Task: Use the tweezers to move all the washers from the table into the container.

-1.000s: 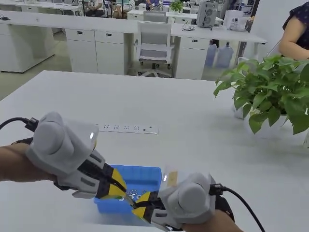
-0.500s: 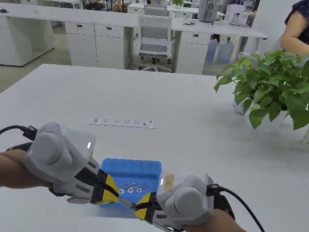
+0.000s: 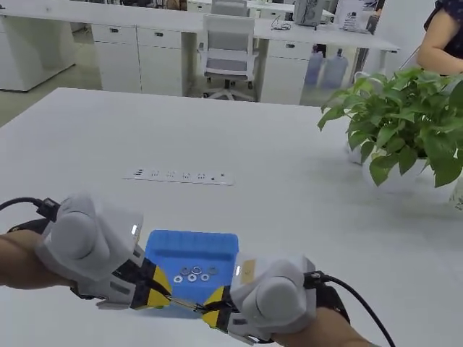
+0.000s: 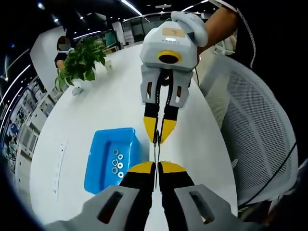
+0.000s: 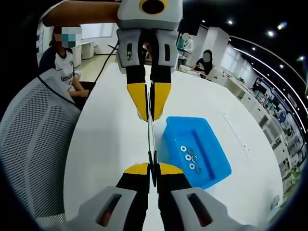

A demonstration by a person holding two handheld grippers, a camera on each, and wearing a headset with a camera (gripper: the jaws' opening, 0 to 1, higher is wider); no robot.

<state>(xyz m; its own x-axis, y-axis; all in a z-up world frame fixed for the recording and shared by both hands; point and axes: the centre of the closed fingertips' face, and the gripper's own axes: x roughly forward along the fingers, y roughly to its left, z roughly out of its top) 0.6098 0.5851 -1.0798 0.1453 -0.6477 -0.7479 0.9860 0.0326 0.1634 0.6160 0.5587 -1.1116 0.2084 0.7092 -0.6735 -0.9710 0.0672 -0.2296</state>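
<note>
A blue container (image 3: pixel 189 249) stands on the white table (image 3: pixel 289 210) with several washers (image 3: pixel 194 274) lying in it. At its near edge, thin metal tweezers (image 3: pixel 185 304) span between my two grippers. My left gripper (image 3: pixel 158 295) is shut on one end and my right gripper (image 3: pixel 212 311) is shut on the other. The left gripper view shows my own jaws (image 4: pixel 155 168) pinched on the tweezers (image 4: pixel 156 150), the right gripper (image 4: pixel 161 132) opposite, and the container (image 4: pixel 103 149) to the left. In the right gripper view, the tweezers (image 5: pixel 150 137) run from my jaws (image 5: pixel 153 171) to the left gripper (image 5: pixel 150 108).
A power strip (image 3: pixel 179 176) lies on the table beyond the container. At the far right stands a potted plant (image 3: pixel 398 130). A mesh chair (image 4: pixel 250 134) sits at the table's near edge. A person (image 3: pixel 443 40) stands at the back right.
Both grippers, still joined by the tweezers, have drawn back from over the container to its near edge. The washers inside now show. The head camera has tilted down.
</note>
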